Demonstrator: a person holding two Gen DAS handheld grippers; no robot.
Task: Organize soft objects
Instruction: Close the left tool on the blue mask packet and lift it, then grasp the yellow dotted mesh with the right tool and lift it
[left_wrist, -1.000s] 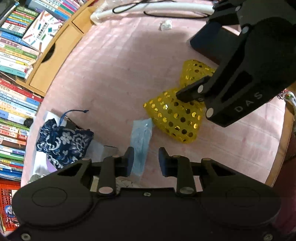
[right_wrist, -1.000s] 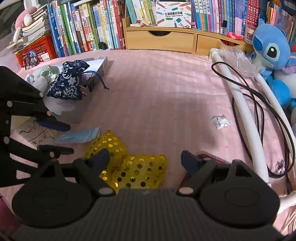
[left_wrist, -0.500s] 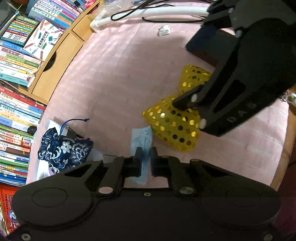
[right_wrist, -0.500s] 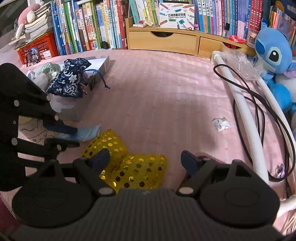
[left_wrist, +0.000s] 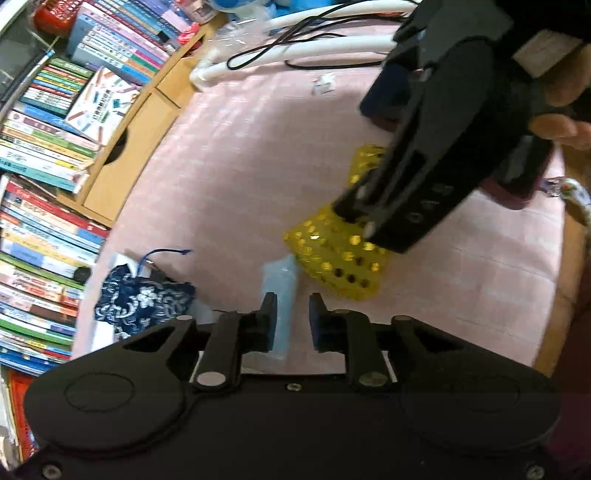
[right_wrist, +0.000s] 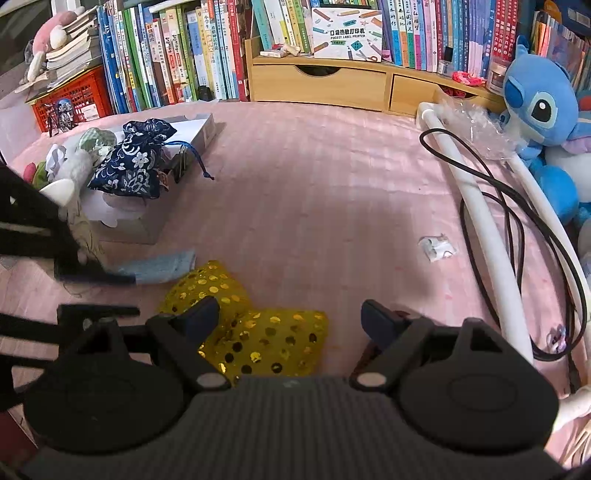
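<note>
A pale blue strip of cloth (left_wrist: 282, 280) lies flat on the pink bedspread (right_wrist: 314, 192), its near end between the fingers of my left gripper (left_wrist: 292, 306). Those jaws are opening; a gap shows beside the strip and the pads do not press it. Right beside the strip lies a yellow sequined bow (left_wrist: 340, 258). My right gripper (right_wrist: 288, 310) hovers open over the yellow bow (right_wrist: 258, 332), one fingertip just above its left lobe and nothing gripped. In the right wrist view my left gripper (right_wrist: 122, 293) reaches in from the left at the blue cloth (right_wrist: 159, 266).
A navy floral pouch (right_wrist: 133, 166) rests on a white box (right_wrist: 192, 125) with other soft items at the left. A white tube (right_wrist: 480, 229) with a black cable, a crumpled paper (right_wrist: 437, 247) and a blue plush toy (right_wrist: 535, 107) lie right. Books and wooden drawers line the back.
My left gripper shut on the blue cloth half a second ago and has since parted its fingers again, tilting a little. The right gripper has stayed still over the bow.
</note>
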